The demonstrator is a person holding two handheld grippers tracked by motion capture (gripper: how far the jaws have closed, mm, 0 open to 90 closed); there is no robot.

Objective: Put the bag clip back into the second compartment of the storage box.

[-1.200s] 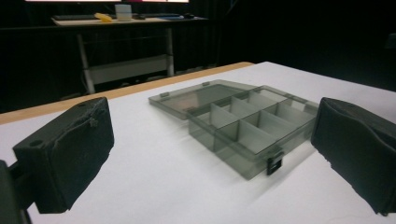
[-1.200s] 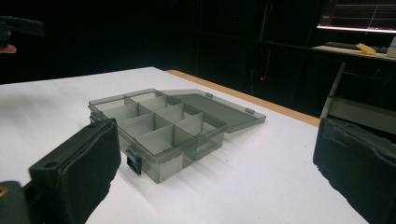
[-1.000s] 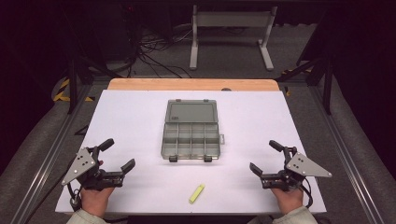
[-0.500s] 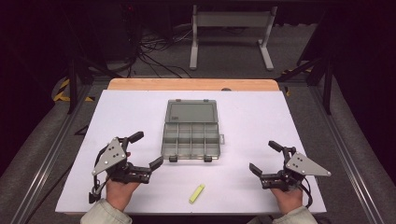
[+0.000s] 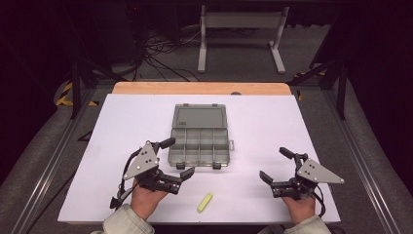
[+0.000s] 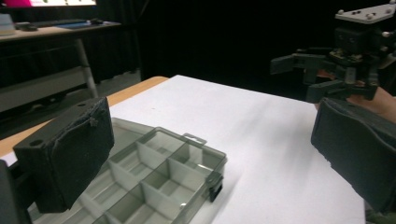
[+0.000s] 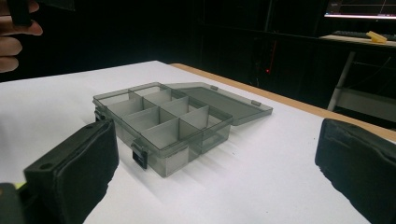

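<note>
**Status: compartment box open, yellow piece not yet picked up**

A white table top [image 5: 311,126] with a wooden far edge stands in a dark room; cables and a metal stand lie on the floor at the upper part of the high view. At frame centre sits the organiser box [image 5: 199,139], smoky translucent plastic, rectangular, lid folded back flat, thin dividers forming small compartments (all appear empty), black latches on the near wall. Below it, at lower centre, lies the yellow piece [image 5: 205,202], a small matte bar, well apart from the box. The left gripper [image 5: 178,158] hovers just beside the box's near left corner, jaws apart, nothing held; the right gripper [image 5: 276,165] rests at lower right, jaws likewise apart and empty. Judged progress: early; grasping and placing the piece remain.
</note>
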